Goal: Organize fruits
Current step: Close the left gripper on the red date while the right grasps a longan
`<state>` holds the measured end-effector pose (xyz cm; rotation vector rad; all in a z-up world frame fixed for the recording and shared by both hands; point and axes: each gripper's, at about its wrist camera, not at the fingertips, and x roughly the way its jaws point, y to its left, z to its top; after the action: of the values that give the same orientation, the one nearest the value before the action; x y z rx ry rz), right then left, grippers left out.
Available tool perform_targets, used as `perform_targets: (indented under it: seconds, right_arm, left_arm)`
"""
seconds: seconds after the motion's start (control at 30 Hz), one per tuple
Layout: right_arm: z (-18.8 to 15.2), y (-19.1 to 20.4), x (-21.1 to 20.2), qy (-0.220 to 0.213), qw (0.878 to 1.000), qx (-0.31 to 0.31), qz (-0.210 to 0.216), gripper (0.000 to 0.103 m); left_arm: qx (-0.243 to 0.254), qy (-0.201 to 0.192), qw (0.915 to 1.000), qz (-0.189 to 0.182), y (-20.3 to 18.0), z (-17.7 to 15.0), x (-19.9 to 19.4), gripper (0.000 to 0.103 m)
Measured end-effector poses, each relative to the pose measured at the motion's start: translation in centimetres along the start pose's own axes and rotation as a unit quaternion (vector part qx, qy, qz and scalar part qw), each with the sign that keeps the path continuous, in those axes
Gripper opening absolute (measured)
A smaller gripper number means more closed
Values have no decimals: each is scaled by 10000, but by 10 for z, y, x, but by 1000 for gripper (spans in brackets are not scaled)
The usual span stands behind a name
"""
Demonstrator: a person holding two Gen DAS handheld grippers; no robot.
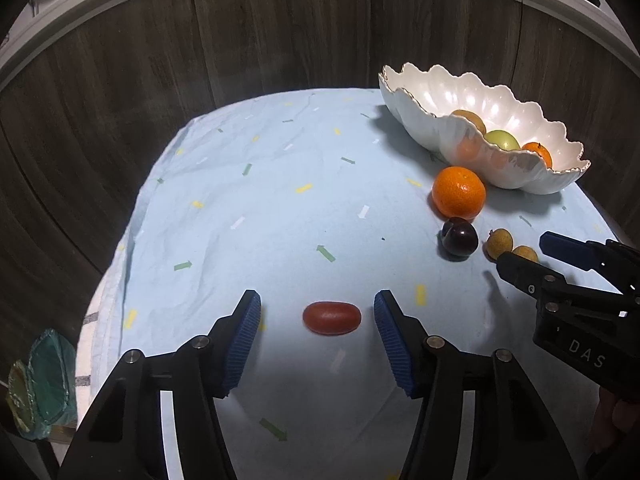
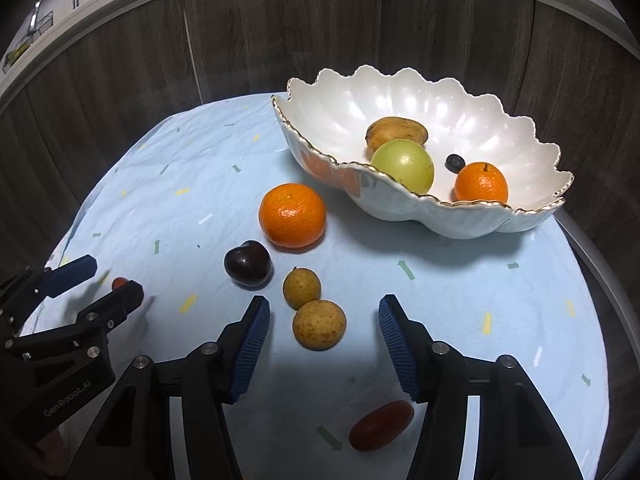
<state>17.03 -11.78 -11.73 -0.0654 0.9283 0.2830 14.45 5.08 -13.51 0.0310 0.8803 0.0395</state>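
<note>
**Both grippers open over loose fruit**

Left gripper (image 1: 317, 316) of mine straddles a smooth red oval tomato (image 1: 331, 318), ribbed blue pads clear of it. My right gripper (image 2: 324, 322) likewise brackets a speckled tan longan (image 2: 319, 324) without touching. On the wrinkled pale-blue cloth (image 2: 460, 280) the scalloped, gold-rimmed white bowl (image 2: 400, 92) holds a green fruit (image 2: 404, 165), a tangerine (image 2: 481, 182), a brown fruit (image 2: 396, 131) and a blueberry (image 2: 455, 162).

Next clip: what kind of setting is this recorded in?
Probably a home dining or kitchen corner. A small table under a light blue patterned cloth holds a scalloped white fruit bowl and loose fruit such as a tangerine, with dark wood-look panelling behind.
</note>
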Motion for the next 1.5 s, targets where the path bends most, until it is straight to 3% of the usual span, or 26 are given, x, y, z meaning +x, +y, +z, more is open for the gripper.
perform_targets:
  seconds: [0.43,0.6,1.07,1.5]
  right_arm:
    - [-4,2,10,117,9999,-48,7,43]
    - [-4,4,9,96,9999,-116,2,29]
    - [-3,2,1,81,10000,-29,5,28]
    - [7,3,-29,-223,9997,-40,19,28]
  left_arm:
    - [21,139,9999,-52,-2,-1,10,45]
    - [111,130,9998,-97,-7,-3,9,31]
    - [151,111,9998,-97,-9,-1,4,28]
    - [178,-181,9997,-43,-12,14,-28,28]
